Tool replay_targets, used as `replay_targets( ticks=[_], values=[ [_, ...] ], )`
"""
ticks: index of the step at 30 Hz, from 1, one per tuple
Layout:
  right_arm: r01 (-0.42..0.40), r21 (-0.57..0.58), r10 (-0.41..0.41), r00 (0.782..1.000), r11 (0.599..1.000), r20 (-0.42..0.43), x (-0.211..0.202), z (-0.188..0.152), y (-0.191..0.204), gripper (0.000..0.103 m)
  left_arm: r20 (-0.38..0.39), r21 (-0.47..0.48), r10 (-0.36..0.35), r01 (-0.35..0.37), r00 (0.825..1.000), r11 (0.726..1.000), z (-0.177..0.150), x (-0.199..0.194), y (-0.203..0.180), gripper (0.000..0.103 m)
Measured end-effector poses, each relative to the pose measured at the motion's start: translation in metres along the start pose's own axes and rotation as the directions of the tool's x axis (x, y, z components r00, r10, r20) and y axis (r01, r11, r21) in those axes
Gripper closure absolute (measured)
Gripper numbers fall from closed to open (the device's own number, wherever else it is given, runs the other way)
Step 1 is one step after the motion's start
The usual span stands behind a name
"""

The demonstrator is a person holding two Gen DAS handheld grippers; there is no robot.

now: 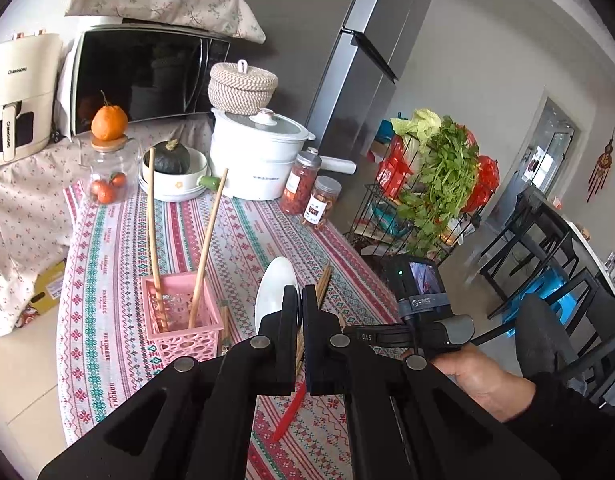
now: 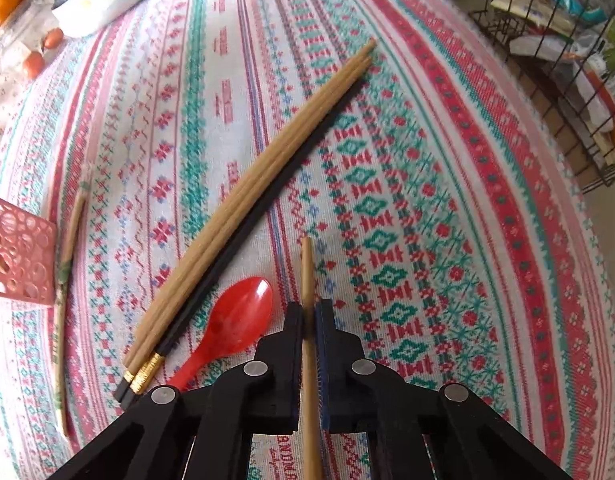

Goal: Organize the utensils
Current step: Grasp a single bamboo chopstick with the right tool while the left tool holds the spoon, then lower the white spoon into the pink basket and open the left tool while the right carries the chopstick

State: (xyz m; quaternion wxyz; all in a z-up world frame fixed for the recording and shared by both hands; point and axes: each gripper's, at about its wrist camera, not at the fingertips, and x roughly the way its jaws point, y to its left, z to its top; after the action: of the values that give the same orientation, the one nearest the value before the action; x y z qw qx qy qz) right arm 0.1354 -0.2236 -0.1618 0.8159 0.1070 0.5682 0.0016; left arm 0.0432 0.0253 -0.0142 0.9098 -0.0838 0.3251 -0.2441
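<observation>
Utensils: chopsticks and spoons, some loose on the bench (image 2: 447, 128), some already in the pink basket (image 1: 183, 320).
Right tool (image 2: 308, 312): jaws nearly shut, pinching one tan chopstick (image 2: 307, 276) that runs between the pads and out past the tips; pointed steeply down, likely because the stick is taken off the flat cloth.
Left tool (image 1: 300, 300): jaws closed together; a white spoon (image 1: 273, 288) shows just past the tips, and whether it is gripped I cannot tell.
Pink basket: stands upright on the bench with two chopsticks (image 1: 203, 248) leaning in it, so it reads as the collecting place.
Bundle (image 2: 247, 208): tan chopsticks and a black one lying side by side, diagonal on the cloth, untouched.
Red spoon (image 2: 231, 320): flat on the cloth beside the bundle's butt ends, just left of the right tool.
Stray chopstick (image 2: 69, 240): lies alone next to the basket.
Step in hand: probably carrying the gripped chopstick to the basket.
</observation>
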Motion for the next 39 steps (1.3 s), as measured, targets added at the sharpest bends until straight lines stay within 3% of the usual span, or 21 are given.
replay_targets(
  ticks=[4, 10, 13, 18, 23, 26, 28, 30, 34, 39],
  values=[
    [-0.070, -0.009, 0.071, 0.993, 0.998, 0.091, -0.033, 0.005, 0.004, 0.099, 0.050, -0.003, -0.010, 0.010, 0.999, 1.000, 0.004, -0.010, 0.003, 0.101],
    [-0.169, -0.065, 0.179, 0.961, 0.983, 0.209, -0.081, 0.008, 0.013, 0.099, 0.094, -0.002, -0.010, 0.011, 0.996, 1.000, 0.007, -0.019, 0.004, 0.101],
    [-0.180, -0.072, 0.192, 0.960, 0.981, 0.206, -0.085, 0.010, 0.013, 0.099, 0.094, 0.005, -0.009, 0.008, 0.996, 1.000, 0.006, -0.017, 0.004, 0.101],
    [-0.167, -0.037, 0.170, 0.979, 0.985, 0.116, -0.058, 0.016, 0.003, 0.098, 0.071, -0.001, -0.004, 0.004, 0.997, 1.000, 0.005, -0.006, 0.004, 0.101],
    [-0.196, -0.062, 0.204, 0.963, 0.979, 0.173, -0.075, 0.017, 0.009, 0.098, 0.124, -0.035, -0.021, 0.026, 0.992, 0.999, 0.014, -0.011, 0.013, 0.101],
    [-0.222, -0.087, 0.237, 0.943, 0.971, 0.233, -0.097, 0.015, 0.015, 0.099, 0.238, -0.063, -0.026, 0.042, 0.971, 0.997, 0.027, -0.022, 0.026, 0.101],
    [-0.252, -0.098, 0.269, 0.926, 0.963, 0.267, -0.110, 0.014, 0.018, 0.099, 0.349, -0.068, -0.051, 0.080, 0.936, 0.994, 0.035, -0.026, 0.033, 0.101],
    [-0.266, -0.109, 0.287, 0.910, 0.958, 0.299, -0.121, 0.014, 0.021, 0.099, 0.414, -0.074, 0.002, 0.032, 0.910, 0.997, 0.044, -0.020, 0.038, 0.101],
    [-0.285, -0.116, 0.308, 0.897, 0.951, 0.318, -0.128, 0.014, 0.023, 0.099, 0.435, -0.126, 0.056, 0.000, 0.899, 0.992, 0.053, 0.007, 0.050, 0.101],
    [-0.291, -0.114, 0.313, 0.897, 0.950, 0.313, -0.124, 0.017, 0.022, 0.099, 0.430, -0.103, 0.179, -0.149, 0.885, 0.983, 0.043, 0.043, 0.050, 0.101]
  ],
)
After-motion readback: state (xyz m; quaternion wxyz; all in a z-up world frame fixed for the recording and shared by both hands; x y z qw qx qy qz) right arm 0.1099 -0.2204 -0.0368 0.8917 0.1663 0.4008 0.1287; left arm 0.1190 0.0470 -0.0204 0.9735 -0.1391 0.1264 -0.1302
